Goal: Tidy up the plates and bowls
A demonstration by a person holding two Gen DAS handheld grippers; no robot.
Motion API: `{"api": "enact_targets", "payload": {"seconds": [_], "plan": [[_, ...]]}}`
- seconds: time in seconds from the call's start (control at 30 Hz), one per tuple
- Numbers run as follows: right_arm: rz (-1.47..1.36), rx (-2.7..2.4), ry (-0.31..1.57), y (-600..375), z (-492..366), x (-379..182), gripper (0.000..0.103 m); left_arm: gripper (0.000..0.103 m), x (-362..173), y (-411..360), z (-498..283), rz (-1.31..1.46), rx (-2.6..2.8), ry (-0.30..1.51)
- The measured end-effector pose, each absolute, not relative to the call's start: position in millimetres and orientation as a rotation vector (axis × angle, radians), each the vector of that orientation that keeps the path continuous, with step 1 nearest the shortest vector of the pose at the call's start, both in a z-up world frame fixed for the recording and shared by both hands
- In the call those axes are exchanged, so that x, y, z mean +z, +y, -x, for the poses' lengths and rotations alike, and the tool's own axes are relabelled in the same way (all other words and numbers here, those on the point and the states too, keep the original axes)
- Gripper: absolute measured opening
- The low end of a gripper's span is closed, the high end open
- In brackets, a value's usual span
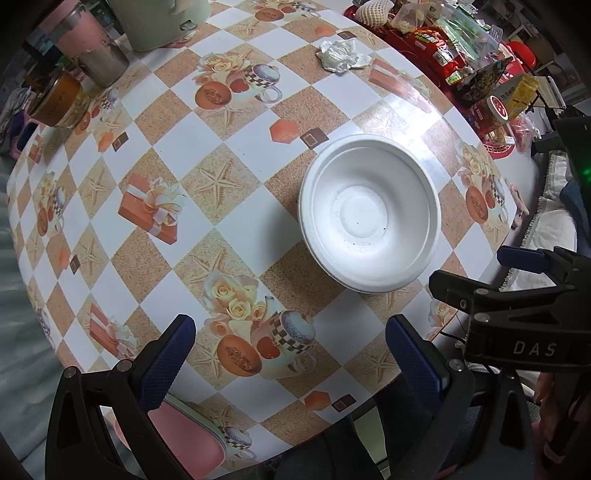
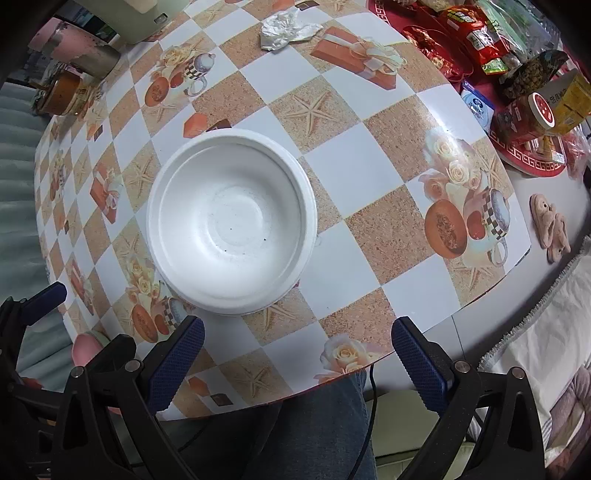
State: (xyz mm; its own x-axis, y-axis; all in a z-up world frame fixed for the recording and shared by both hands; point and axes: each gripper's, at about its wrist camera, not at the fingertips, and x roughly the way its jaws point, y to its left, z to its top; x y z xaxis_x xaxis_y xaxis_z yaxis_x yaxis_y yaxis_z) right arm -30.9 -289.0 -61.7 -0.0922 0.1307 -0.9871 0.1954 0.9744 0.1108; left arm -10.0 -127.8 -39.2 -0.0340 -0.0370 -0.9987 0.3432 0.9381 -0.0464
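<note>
Left claw [image 1: 290, 354]: jaws wide apart, holding nothing, poised over the near edge of the table; blue ridged pads [image 1: 168, 365] face each other across the gap.
Right claw [image 2: 297, 360]: jaws wide apart, holding nothing, also at the near edge; its black frame shows at the right of the left wrist view.
Bowl [image 2: 232, 225]: white foam, upright, empty apart from a few dark specks; sits alone on the table, just beyond the right claw's left pad and to the far right of the left claw. Touched by neither claw.
Table [image 2: 373, 166]: round, covered in a checked cloth printed with starfish, roses and gift boxes.
Crumpled paper [image 1: 341, 55]: far side, well apart from the bowl.
Jars [image 1: 59, 99]: far left edge, beside a pale green container [image 1: 159, 22].
Snack packets [image 2: 476, 33]: heaped on a red tray [image 2: 532, 166], far right.
Whether any plates are present: cannot tell.
</note>
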Motion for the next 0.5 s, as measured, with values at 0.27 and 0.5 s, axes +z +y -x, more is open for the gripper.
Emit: {"api": "enact_targets", "payload": {"seconds": [0.27, 0.5], "plan": [[-0.262, -0.071, 1.685, -297.3, 31.8, -66.4, 0.102, 0.103, -44.9, -132.0, 7.2, -0.237, -0.308, 1.6], [-0.265, -0.08, 1.698, -301.9, 31.6, -69.7, 0.102, 0.103, -49.9, -134.5, 6.4, -0.229, -0.306, 1.616]]}}
